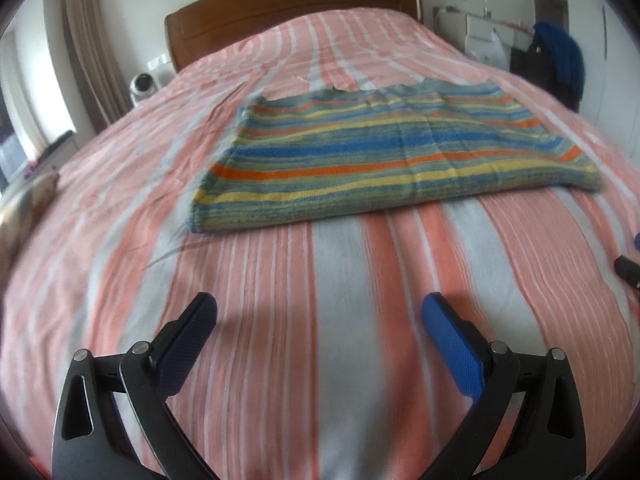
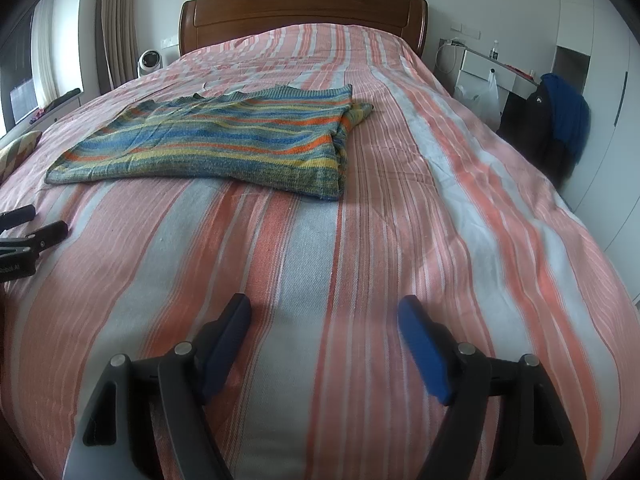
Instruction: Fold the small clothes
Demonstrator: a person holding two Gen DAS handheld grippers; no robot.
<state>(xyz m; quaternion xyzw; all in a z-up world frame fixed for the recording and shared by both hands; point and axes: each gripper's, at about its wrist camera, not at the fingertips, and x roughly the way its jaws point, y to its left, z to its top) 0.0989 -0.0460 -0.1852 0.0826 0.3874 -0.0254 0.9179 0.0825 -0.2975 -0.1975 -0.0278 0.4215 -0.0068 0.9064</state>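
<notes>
Nearest, the left gripper point(image 1: 319, 312) and the right gripper point(image 2: 324, 314) both tilt downward over the pink-and-white striped bedspread point(image 2: 304, 264), jaws spread wide with nothing between them, side by side near the foot of the bed. Beyond them, well apart from both, the striped knit garment point(image 1: 384, 152) lies flat and folded across the middle of the bed, one side doubled over. Farthest back stands the wooden headboard point(image 2: 304, 12).

we've got the sweater point(image 1: 384, 152) lying on the bed point(image 1: 280, 320) | headboard point(image 2: 304, 16) behind it | both tools nearer us, well apart from it
</notes>
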